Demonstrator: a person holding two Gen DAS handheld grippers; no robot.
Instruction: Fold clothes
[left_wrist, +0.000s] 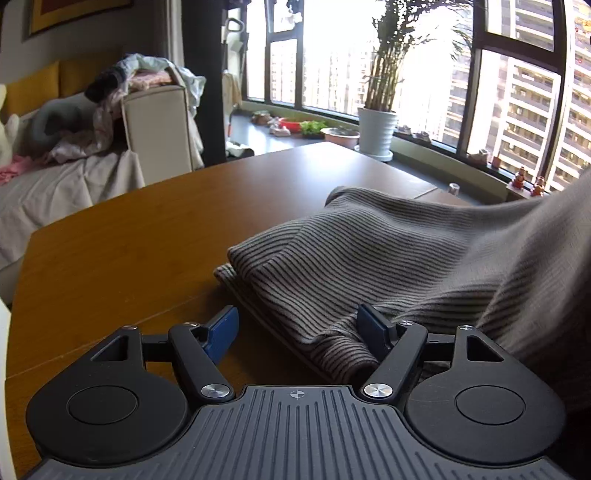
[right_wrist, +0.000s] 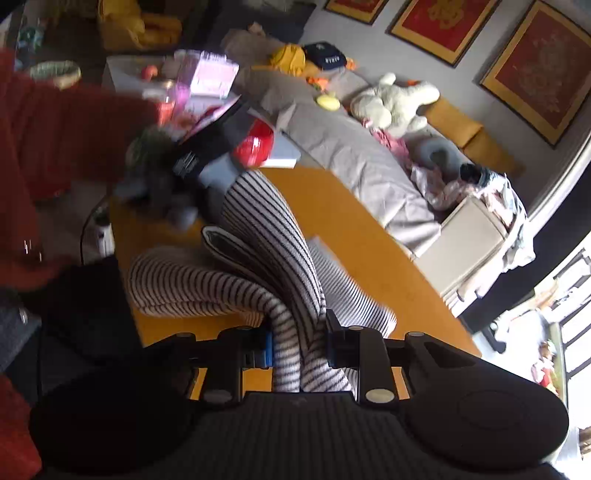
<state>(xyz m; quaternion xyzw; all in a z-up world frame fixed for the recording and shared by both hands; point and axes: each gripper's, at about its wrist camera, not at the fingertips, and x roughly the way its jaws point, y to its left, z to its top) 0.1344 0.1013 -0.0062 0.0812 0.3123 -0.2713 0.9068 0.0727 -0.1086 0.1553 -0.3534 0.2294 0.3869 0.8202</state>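
2 grippers show, 1 per wrist view. In the left wrist view, the left gripper sits at the lower middle of the frame with its blue-padded jaws spread apart; a folded edge of the grey knitted garment with thin dark stripes lies between them, brushing the right-hand pad, but the pads do not squeeze it. The garment spreads across the right half of that frame on the brown wooden table, and 1 part rises steeply towards the right edge.

In the right wrist view, the right gripper at the lower middle is clenched on a bunched fold of the same striped garment, which runs up from the jaws and drapes in loops over the table at the centre. A person's red sleeve crosses the upper left, blurred. A grey-covered sofa with a cream plush toy fills the upper right.
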